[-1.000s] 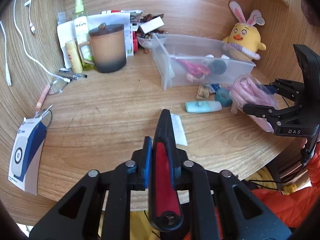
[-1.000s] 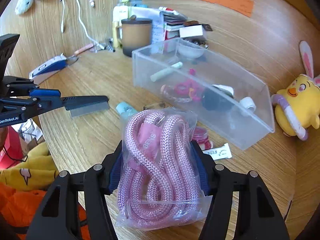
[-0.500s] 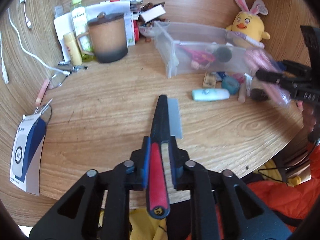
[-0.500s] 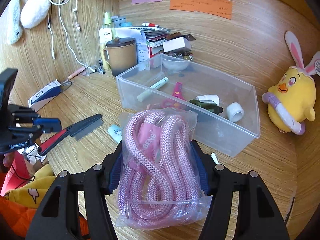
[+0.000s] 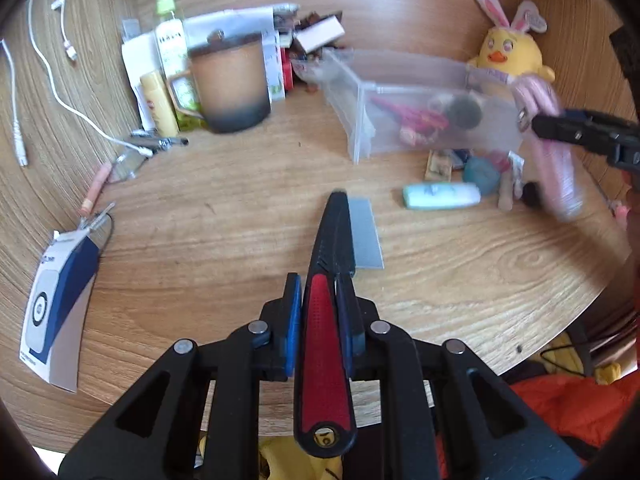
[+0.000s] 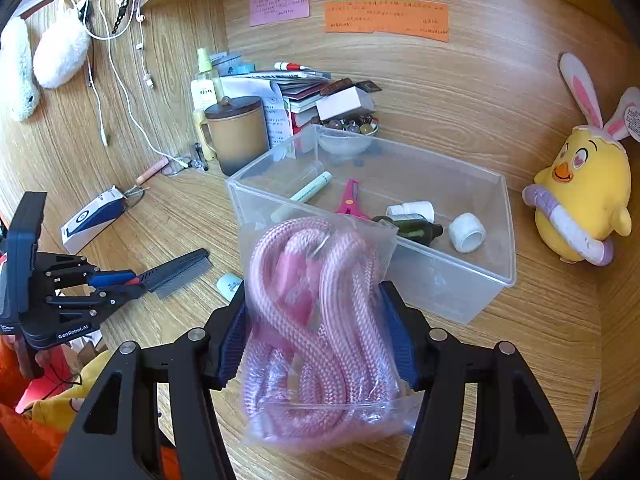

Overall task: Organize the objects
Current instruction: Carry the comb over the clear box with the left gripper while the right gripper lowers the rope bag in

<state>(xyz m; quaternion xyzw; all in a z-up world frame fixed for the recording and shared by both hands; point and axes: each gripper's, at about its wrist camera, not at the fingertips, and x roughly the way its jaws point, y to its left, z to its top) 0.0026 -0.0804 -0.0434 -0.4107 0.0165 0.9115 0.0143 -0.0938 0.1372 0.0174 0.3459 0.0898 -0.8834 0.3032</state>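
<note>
My left gripper is shut on a black comb with a red grip; its teeth point forward above the wooden table. It also shows in the right wrist view. My right gripper is shut on a clear bag of pink rope, held in the air in front of the clear plastic bin. In the left wrist view the bag hangs blurred by the bin's right end. The bin holds a marker, pink scissors, a dark bottle and a white roll.
A brown lidded mug, bottles and stacked papers stand at the back. A yellow chick plush sits right of the bin. A mint tube and small items lie in front of the bin. A blue-white box lies left.
My right gripper has lifted the rope bag up and toward the bin, so I see into the bin from above. My left gripper with the comb has stayed nearly in place.
</note>
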